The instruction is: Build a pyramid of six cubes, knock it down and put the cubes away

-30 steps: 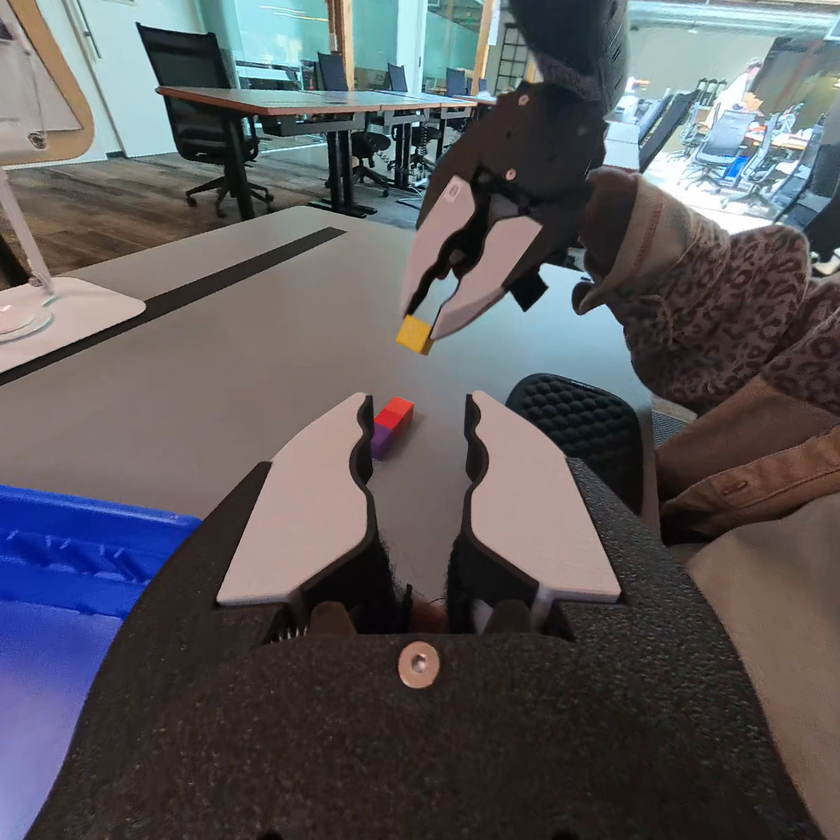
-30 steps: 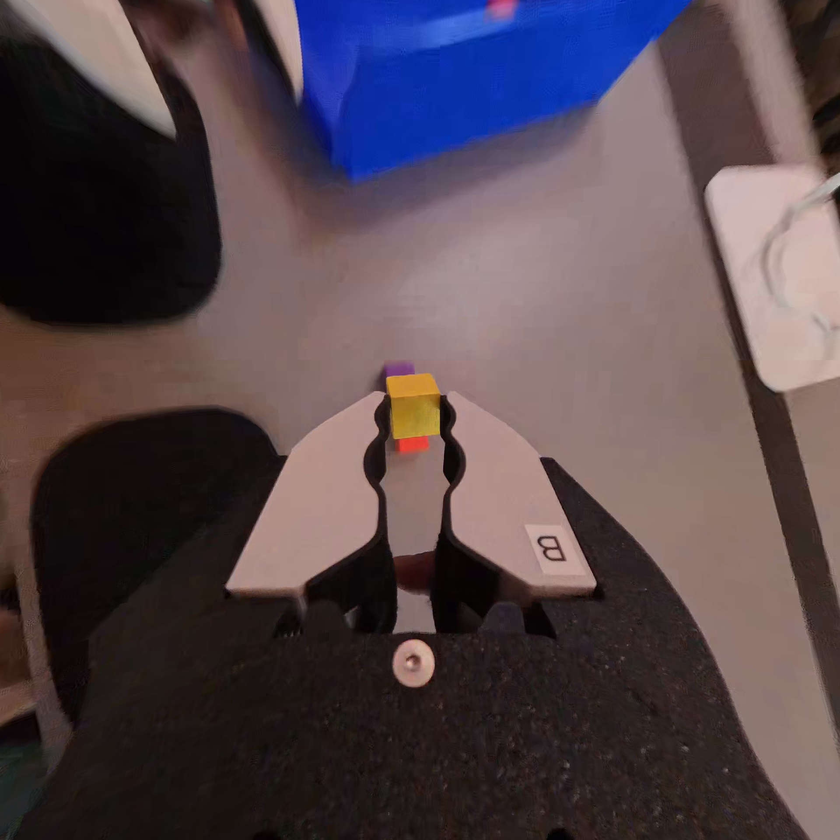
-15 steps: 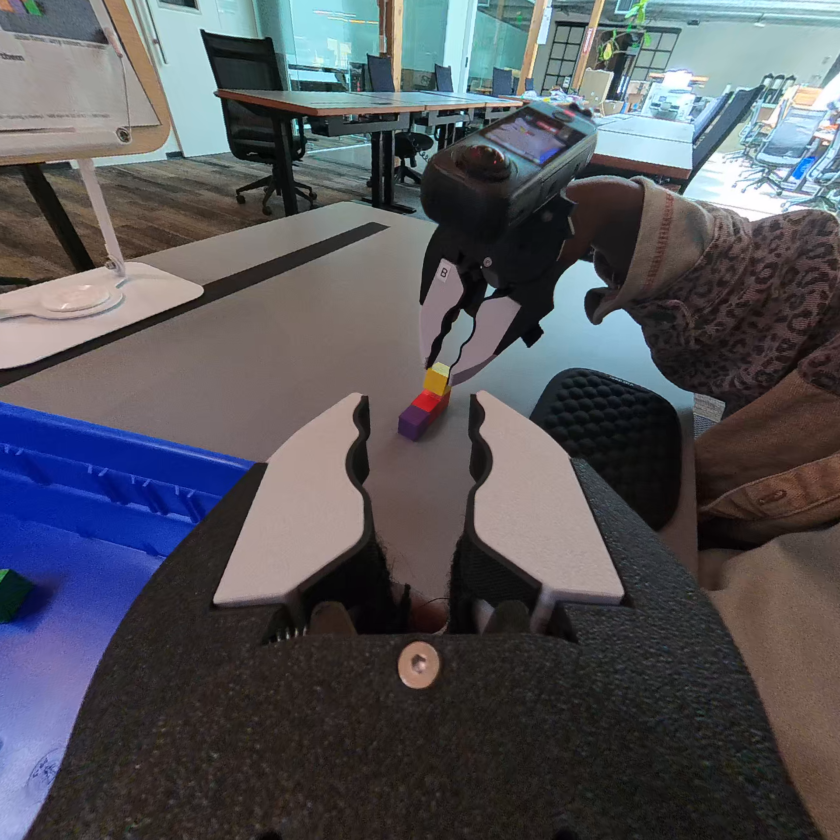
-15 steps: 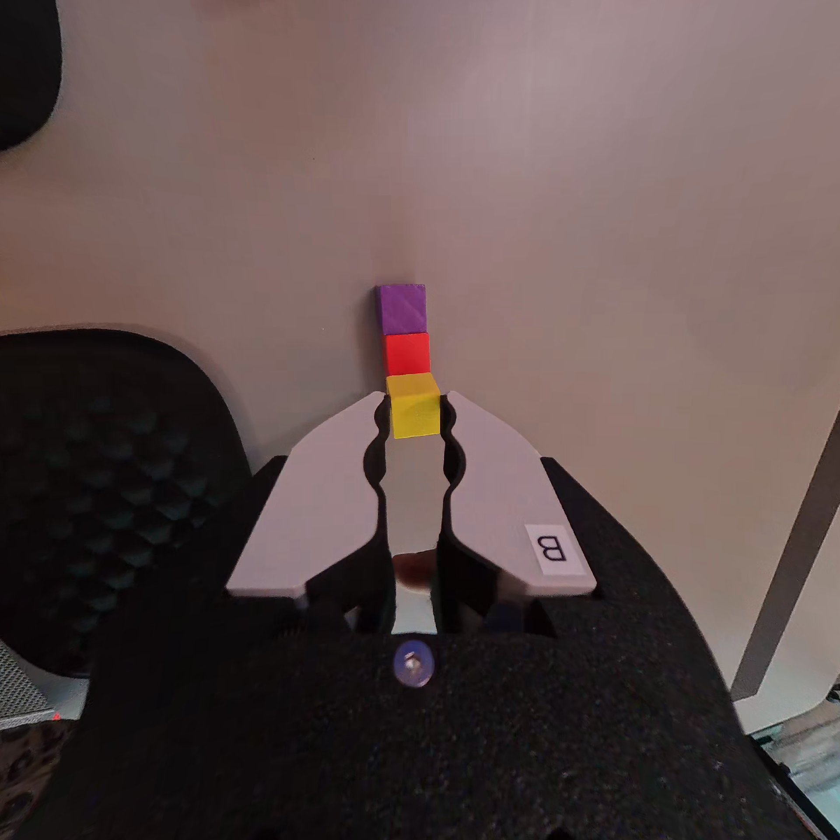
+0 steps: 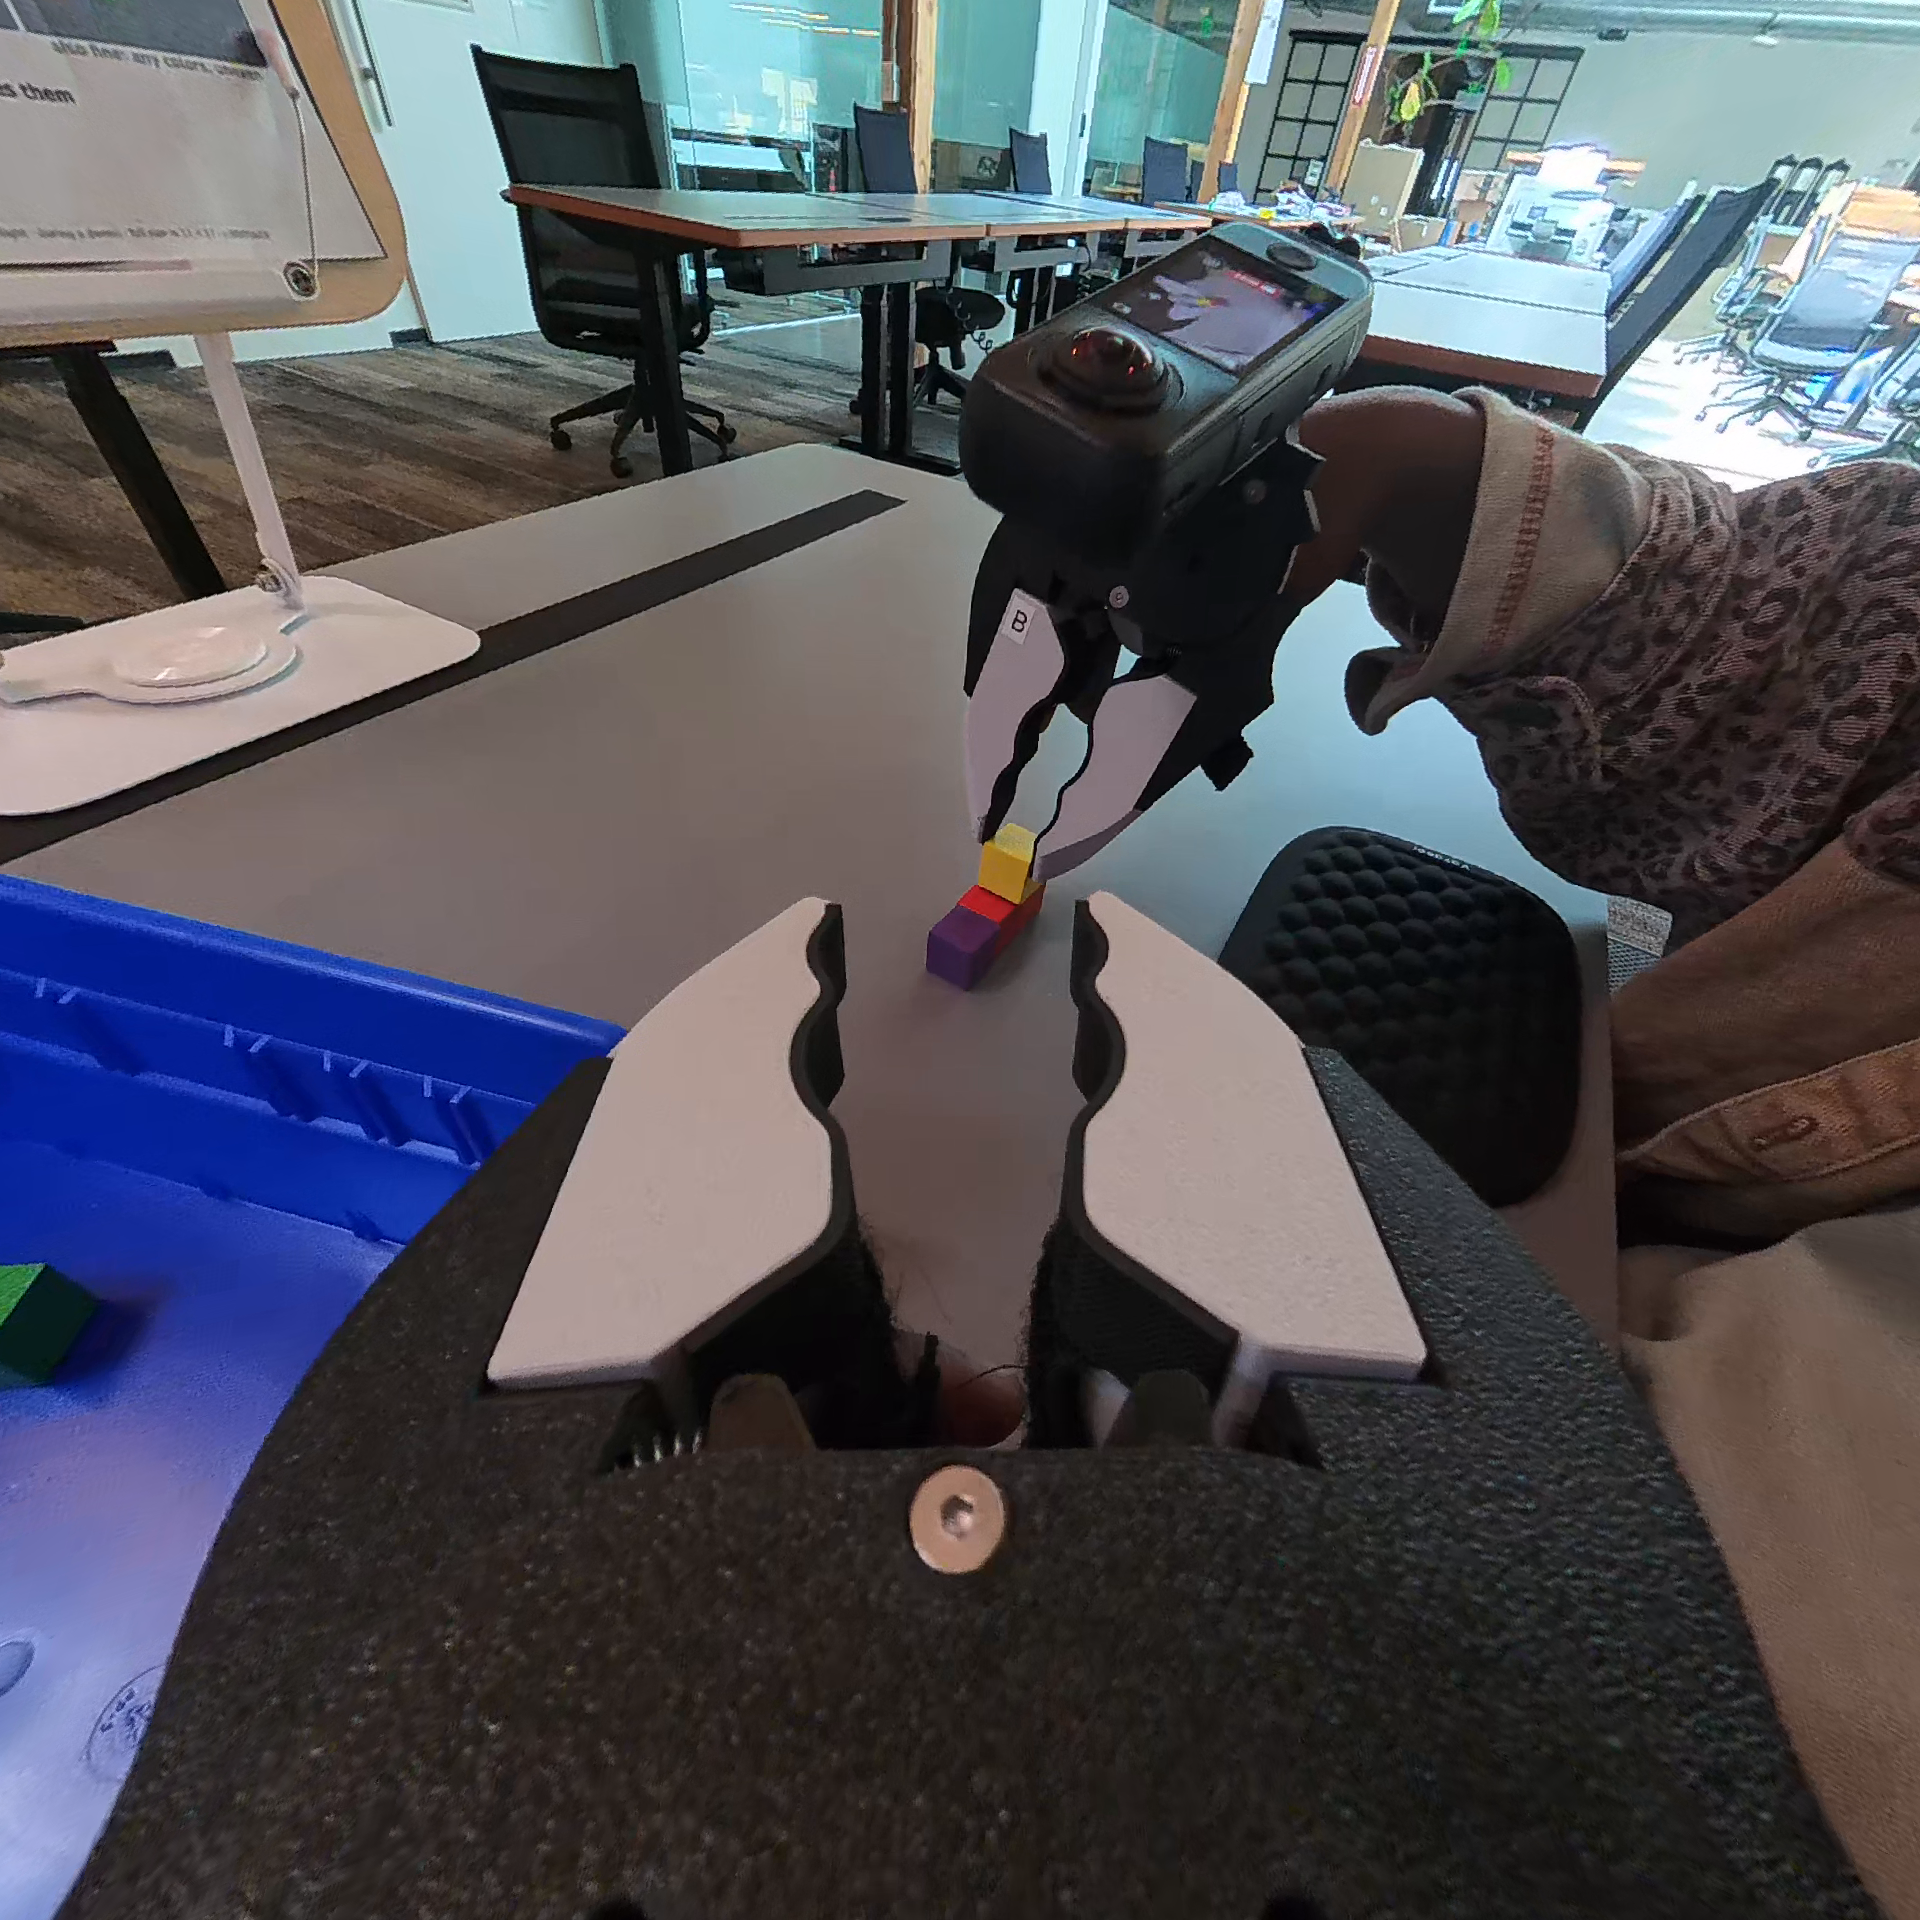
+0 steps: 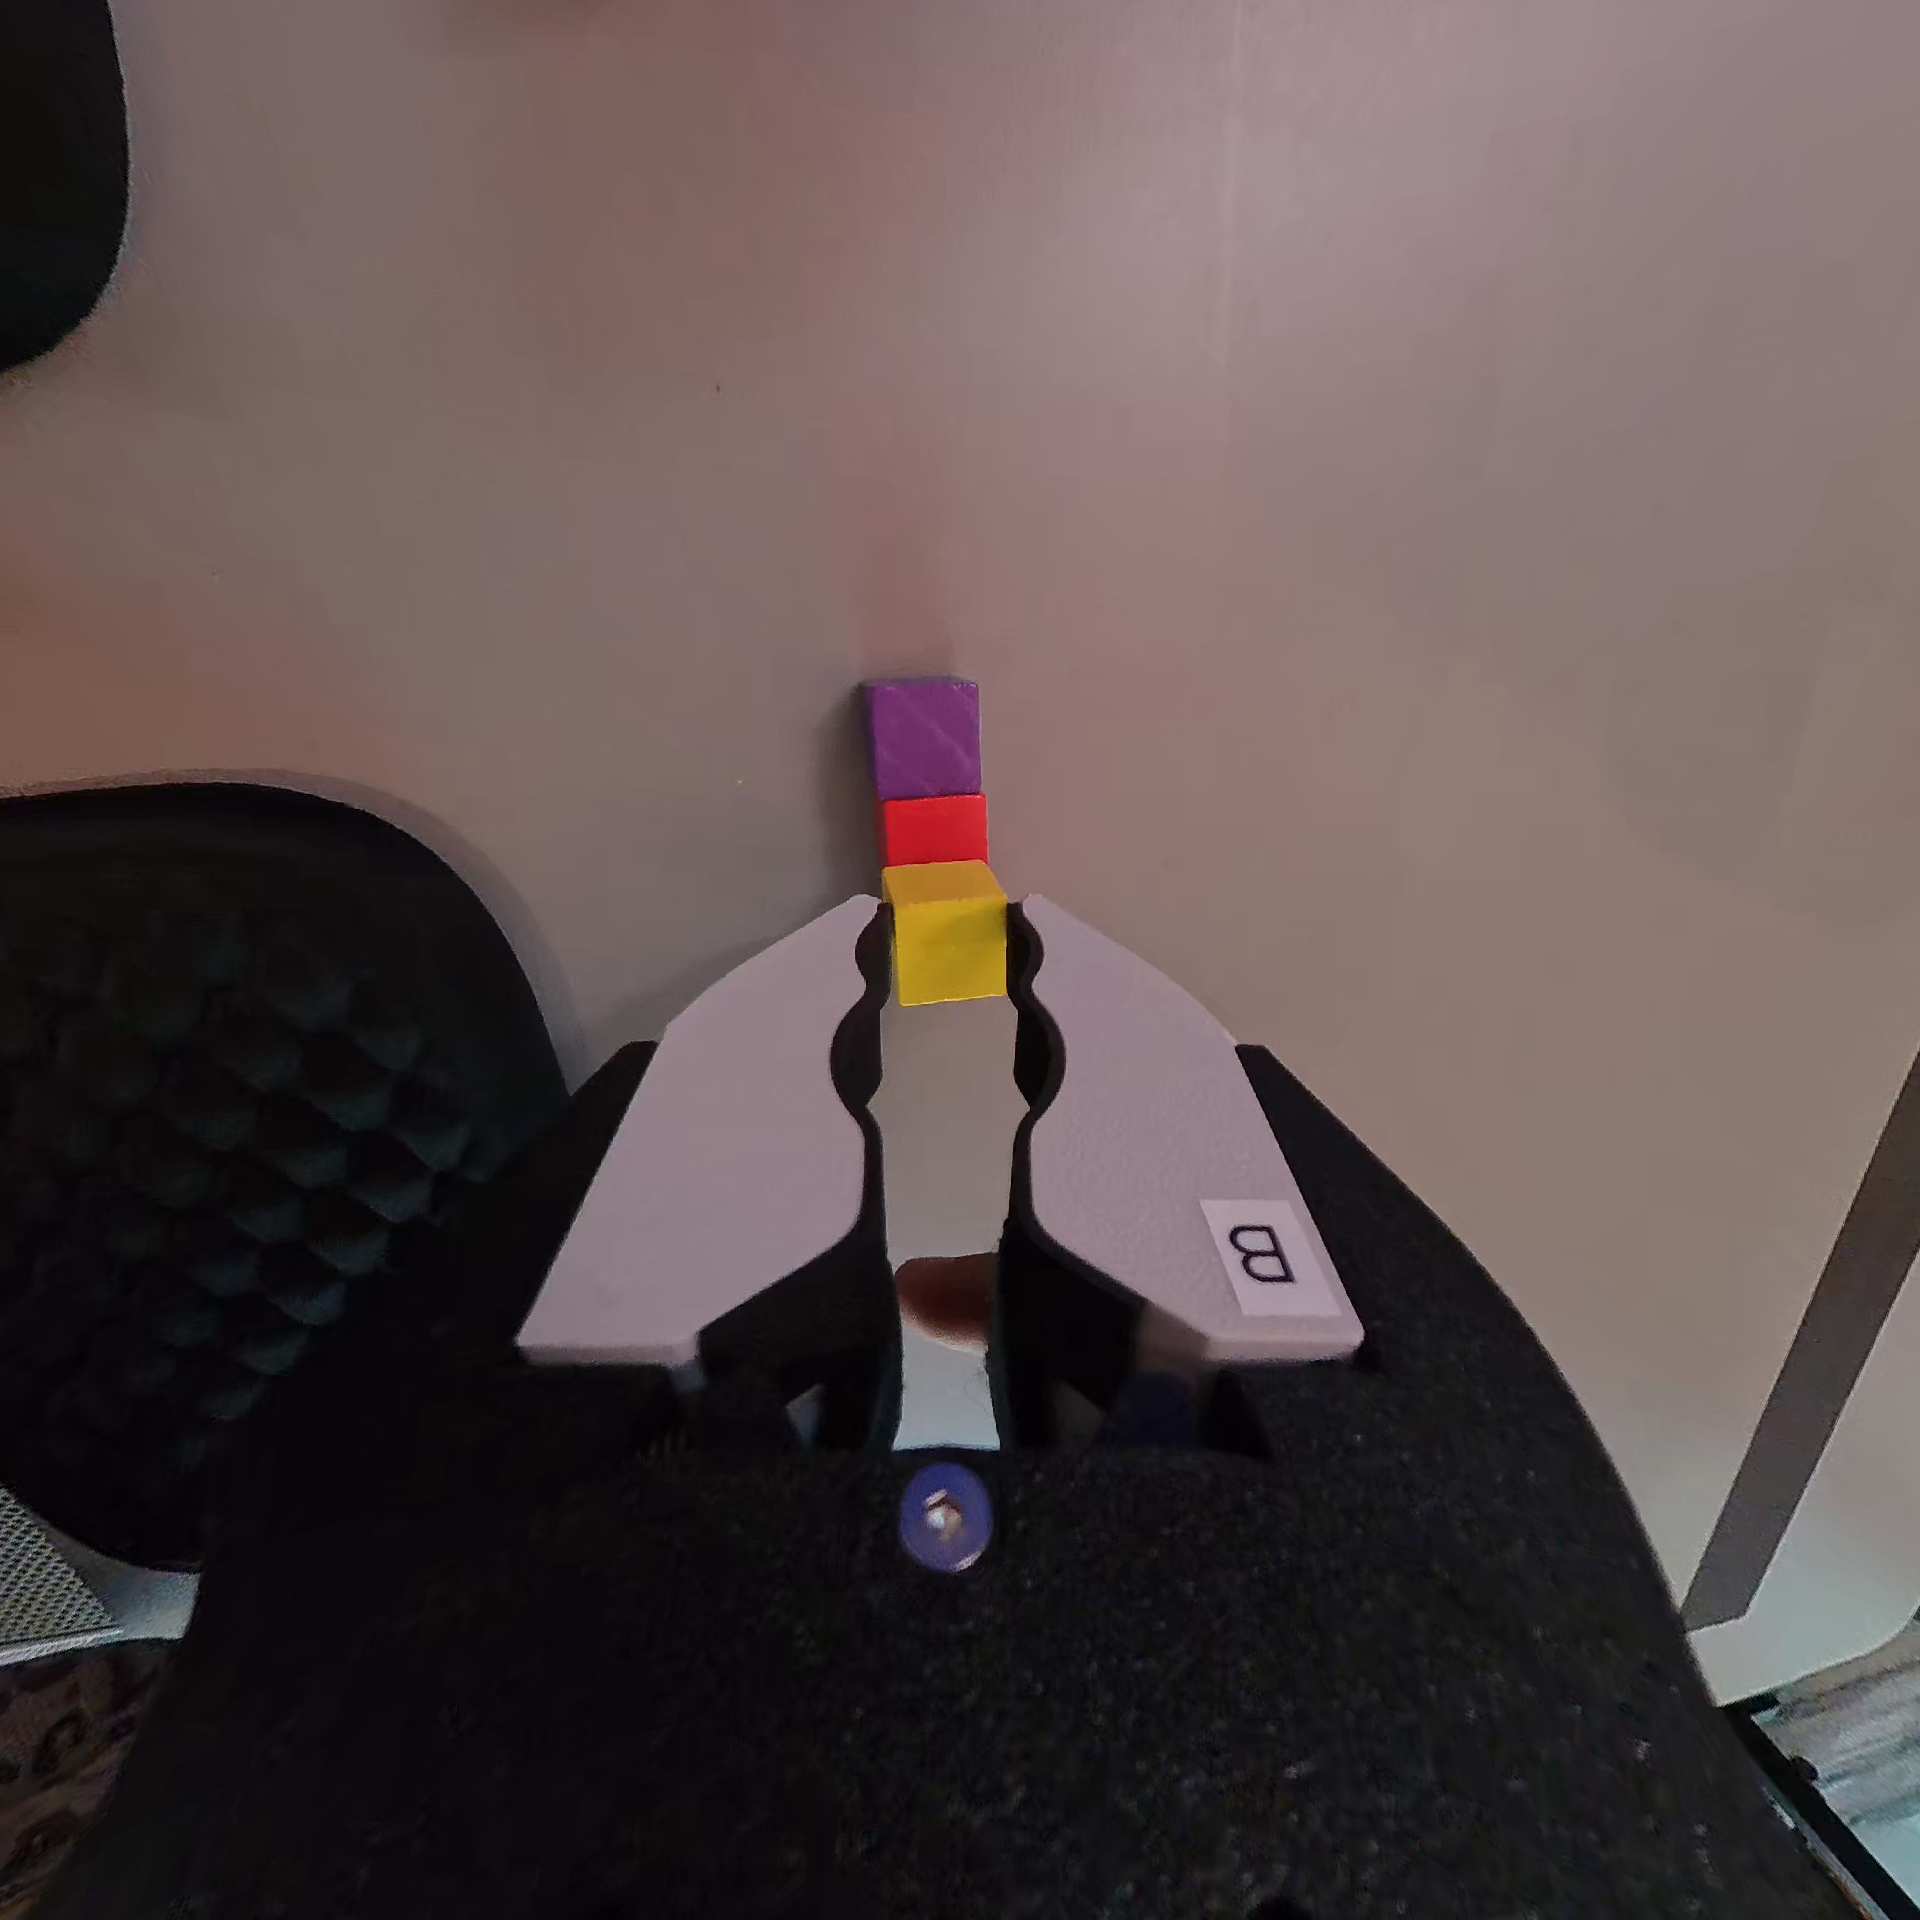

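A purple cube (image 5: 961, 945) and a red cube (image 5: 987, 904) lie touching in a row on the grey table (image 5: 623, 810). My right gripper (image 5: 1013, 850) points down and is shut on a yellow cube (image 5: 1006, 862), held at the red cube's far end and partly over it. I cannot tell whether it touches the red cube. The right wrist view shows purple (image 6: 925, 738), red (image 6: 933, 828) and yellow (image 6: 948, 951) in line, with the yellow cube between the fingers of my right gripper (image 6: 948, 914). My left gripper (image 5: 954, 909) is open and empty, just short of the purple cube.
A blue bin (image 5: 260, 1039) at the left holds a green block (image 5: 42, 1320). A black textured chair back (image 5: 1403, 997) stands at the table's edge beside the cubes, also in the right wrist view (image 6: 208, 1143). A white lamp base (image 5: 208, 675) sits far left. A person's sleeve (image 5: 1662, 675) is at the right. One gripper's finger ends stand about 15 centimeters off the other's.
My right gripper has come down with the yellow cube from above the table to the red cube's far end. My left gripper stays open and has shifted a little.
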The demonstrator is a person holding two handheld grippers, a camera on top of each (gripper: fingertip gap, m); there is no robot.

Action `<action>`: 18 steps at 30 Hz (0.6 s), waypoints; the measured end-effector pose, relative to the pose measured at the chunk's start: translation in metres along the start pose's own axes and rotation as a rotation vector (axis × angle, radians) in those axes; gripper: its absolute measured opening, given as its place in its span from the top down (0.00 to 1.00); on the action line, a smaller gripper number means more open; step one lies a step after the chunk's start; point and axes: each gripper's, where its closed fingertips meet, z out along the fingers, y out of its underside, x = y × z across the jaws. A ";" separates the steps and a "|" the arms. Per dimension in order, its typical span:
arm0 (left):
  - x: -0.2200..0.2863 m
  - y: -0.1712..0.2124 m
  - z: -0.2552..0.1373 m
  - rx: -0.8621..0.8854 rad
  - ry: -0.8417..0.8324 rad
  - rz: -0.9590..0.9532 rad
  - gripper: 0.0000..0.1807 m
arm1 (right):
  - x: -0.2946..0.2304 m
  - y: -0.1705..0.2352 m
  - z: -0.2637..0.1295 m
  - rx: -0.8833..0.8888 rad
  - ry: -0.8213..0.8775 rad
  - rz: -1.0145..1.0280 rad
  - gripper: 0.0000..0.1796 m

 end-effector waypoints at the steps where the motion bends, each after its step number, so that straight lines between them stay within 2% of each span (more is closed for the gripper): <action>1: 0.000 0.000 0.000 -0.002 0.000 0.001 0.77 | 0.000 0.000 0.000 0.002 0.002 0.002 0.89; 9: -0.001 0.004 0.000 -0.023 -0.005 0.014 0.77 | 0.001 0.000 0.001 0.006 0.014 0.000 0.88; 15: -0.005 0.005 -0.001 -0.035 -0.014 0.026 0.77 | 0.002 0.002 0.001 0.005 0.016 0.006 0.84; 18: -0.031 0.010 -0.008 -0.105 -0.107 0.039 0.76 | 0.005 -0.001 -0.005 0.047 0.037 0.024 0.81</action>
